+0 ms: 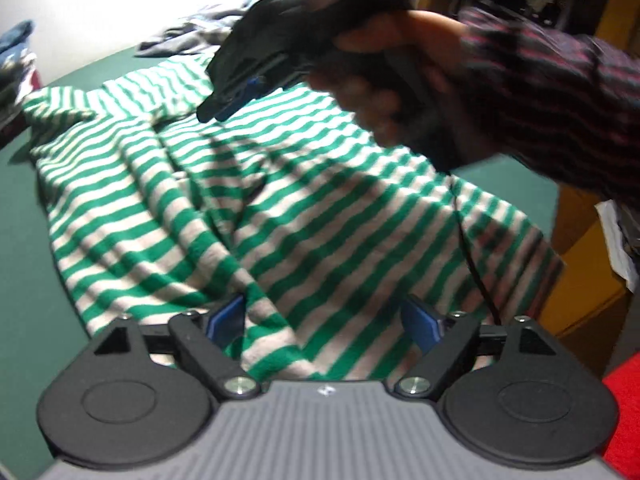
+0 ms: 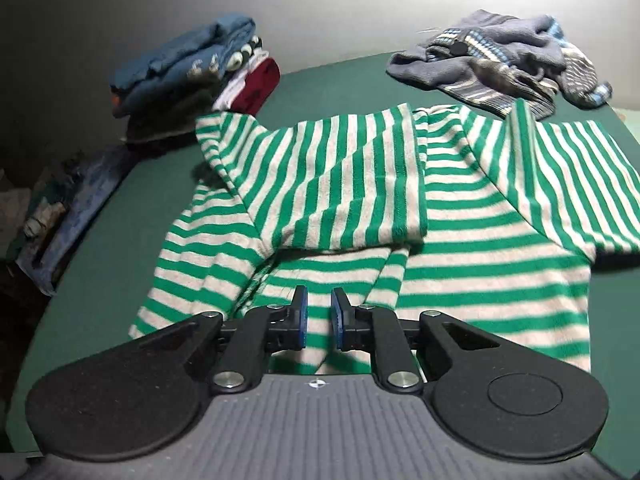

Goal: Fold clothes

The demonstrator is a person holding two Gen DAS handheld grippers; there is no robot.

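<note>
the green-and-white striped knit shirt (image 2: pixel 460 216) lies mid-frame on the green bench (image 2: pixel 120 200), its folded-in sleeve (image 2: pixel 336 184) liable to flop back since right tool (image 2: pixel 319 312) is barely parted, empty, and left tool (image 1: pixel 324 320) gapes wide, empty.

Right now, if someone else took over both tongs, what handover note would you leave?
Left tongs: open wide, low over the near hem of the striped shirt, gripping nothing.
Right tongs: slightly parted, empty, above the shirt's middle.
Shirt lies spread on the green table; one sleeve is already folded in across the chest, the other sleeve still lies out to the side.
Folded stack at the back; a grey knit heap waits unfolded.
Left to do: fold in the second sleeve, fold the body, stack it.
</note>
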